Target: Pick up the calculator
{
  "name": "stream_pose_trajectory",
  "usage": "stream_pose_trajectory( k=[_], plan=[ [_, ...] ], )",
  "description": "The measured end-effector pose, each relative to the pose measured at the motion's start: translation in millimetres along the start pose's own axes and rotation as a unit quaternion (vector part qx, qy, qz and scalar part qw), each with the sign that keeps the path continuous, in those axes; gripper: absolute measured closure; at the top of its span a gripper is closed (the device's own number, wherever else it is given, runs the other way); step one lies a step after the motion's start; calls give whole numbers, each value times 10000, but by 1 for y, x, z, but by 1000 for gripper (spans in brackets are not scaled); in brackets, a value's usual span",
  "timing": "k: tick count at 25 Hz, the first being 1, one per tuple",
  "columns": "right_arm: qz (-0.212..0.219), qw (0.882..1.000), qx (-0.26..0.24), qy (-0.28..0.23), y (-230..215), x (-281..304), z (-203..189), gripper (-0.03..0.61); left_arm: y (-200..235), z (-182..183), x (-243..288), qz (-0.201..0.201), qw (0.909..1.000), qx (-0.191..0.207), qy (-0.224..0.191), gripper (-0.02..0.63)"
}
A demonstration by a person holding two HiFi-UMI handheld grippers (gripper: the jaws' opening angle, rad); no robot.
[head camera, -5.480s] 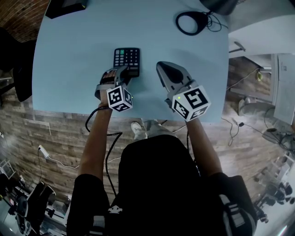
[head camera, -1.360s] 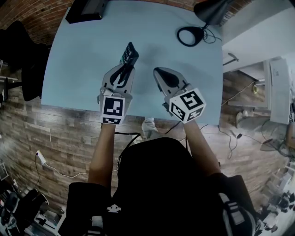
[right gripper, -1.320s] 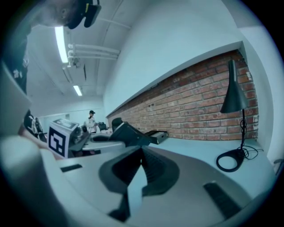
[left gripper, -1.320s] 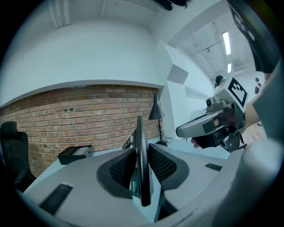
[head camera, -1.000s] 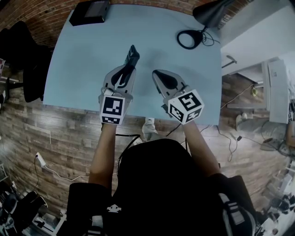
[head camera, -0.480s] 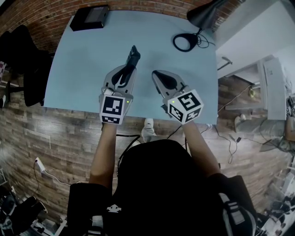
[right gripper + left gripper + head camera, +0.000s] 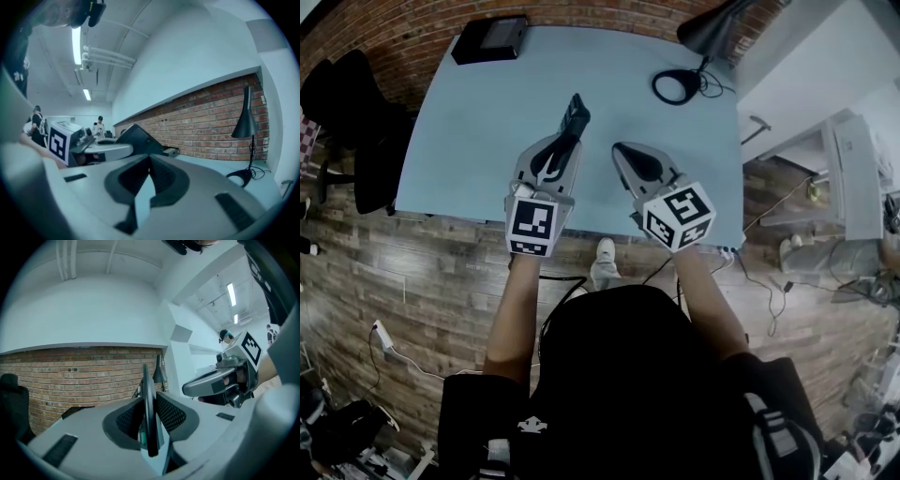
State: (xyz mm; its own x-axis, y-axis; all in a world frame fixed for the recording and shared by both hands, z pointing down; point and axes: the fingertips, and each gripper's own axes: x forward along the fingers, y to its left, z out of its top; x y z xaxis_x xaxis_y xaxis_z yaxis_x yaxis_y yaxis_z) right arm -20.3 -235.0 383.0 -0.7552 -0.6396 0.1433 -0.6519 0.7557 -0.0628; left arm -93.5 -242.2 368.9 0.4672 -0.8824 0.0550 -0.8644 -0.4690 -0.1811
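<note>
Jaws of L gripper clamp calculator edge-on, long axis fwd off tips, above tabletop; R gripper closed, empty.

Left gripper: smooth, matt grey plastic, with dark pads in a fine mesh texture. Between the pads, a calculator of black plastic with a slight sheen. Beneath the gripper, a pale blue worktop, smooth and matt. Ahead, a rough red brick wall. Behind, a wood-plank floor.
</note>
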Motion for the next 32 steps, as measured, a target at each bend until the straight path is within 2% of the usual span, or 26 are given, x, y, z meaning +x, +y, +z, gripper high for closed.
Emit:
stream_pose_trajectory(
  k=[11,32],
  plan=[
    [30,9998,-102,-149,38,-17,10,574,-12,18,-42,3,9996,246,-130,520],
    [-15,9991,-362,-201,107,-46,16,574,-19,36,-118,80,9988,140,-461,522]
  ],
)
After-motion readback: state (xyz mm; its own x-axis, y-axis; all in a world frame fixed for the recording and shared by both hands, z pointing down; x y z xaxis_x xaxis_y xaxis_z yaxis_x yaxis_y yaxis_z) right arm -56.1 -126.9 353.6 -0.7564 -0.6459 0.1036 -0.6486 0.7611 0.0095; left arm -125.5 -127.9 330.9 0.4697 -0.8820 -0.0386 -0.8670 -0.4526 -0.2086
